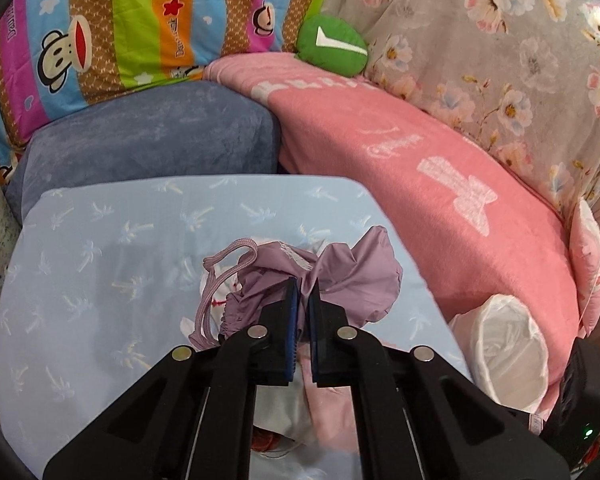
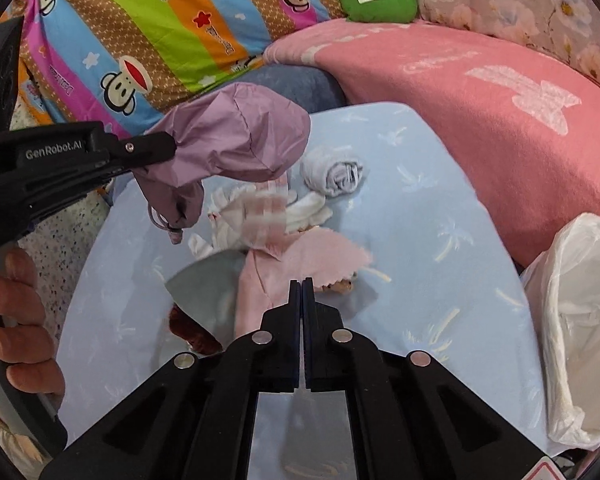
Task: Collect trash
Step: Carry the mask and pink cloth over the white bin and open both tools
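Left tool carrying purple pouch above blue bedsheet.

My left gripper [image 1: 304, 284] is clamped on the purple pouch [image 2: 236, 136]; right gripper [image 2: 302, 282] closed, empty, over pink cloth [image 2: 320, 256]. At 3 o'clock, white bag [image 2: 576, 320]; rolled tissue [image 2: 332, 174] beyond.

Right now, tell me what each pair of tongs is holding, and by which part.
Left tongs pinch the purple drawstring bag by its bunched fabric. Right tongs are shut, holding nothing.
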{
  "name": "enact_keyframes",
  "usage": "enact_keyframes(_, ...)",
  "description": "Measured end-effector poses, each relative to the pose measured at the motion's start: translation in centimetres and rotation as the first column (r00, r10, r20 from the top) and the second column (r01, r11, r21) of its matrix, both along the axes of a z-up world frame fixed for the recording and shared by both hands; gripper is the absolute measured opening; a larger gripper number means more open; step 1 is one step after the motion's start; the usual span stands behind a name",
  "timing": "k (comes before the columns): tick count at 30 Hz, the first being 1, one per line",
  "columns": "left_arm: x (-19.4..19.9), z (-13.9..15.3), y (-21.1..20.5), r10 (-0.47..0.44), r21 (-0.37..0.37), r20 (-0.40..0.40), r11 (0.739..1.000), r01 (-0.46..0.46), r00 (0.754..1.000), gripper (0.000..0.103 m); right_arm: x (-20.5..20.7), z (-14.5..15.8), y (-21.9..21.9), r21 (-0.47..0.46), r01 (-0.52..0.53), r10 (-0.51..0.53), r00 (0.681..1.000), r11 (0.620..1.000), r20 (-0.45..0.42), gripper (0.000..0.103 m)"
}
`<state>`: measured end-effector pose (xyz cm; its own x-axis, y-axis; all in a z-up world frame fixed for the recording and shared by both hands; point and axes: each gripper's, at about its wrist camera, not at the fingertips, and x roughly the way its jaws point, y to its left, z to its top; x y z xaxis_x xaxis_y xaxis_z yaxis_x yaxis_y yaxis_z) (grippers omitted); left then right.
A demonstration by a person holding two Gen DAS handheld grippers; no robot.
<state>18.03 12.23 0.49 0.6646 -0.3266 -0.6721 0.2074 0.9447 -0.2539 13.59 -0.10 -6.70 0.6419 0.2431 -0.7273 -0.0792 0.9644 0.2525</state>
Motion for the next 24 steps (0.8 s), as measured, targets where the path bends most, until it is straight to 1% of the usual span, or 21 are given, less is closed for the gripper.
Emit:
enact_keyframes(5,-1.0,2.8,-0.5,-0.016,-0.028,0.043,0.999,0.017,0.999,0.005,-1.3,5.2,-1.6,0.018,0.023,-0.025,0.994,1.000,0.102,0.001)
enact_keyframes(11,-2.2,5.3,-1.8,-0.050,-0.053,0.090,0.997,0.055,0.995,0.005,-2.8,10.5,-5.1,0.026,0.068,-0.072,0.975,0.997,0.209,0.001)
enact_keyframes(18,-4.0,7.5,-4.4,-0.102,-0.055,0.141,0.992,0.111,0.985,0.005,-5.0,14.9,-9.4,0.039,0.137,-0.142,0.944,0.990,0.299,0.001)
enact_keyframes(24,-5.3,8.8,-7.3,-0.163,-0.049,0.171,0.984,0.174,0.972,0.005,-7.0,17.4,-12.7,0.028,0.188,-0.186,0.919,0.982,0.348,0.001)
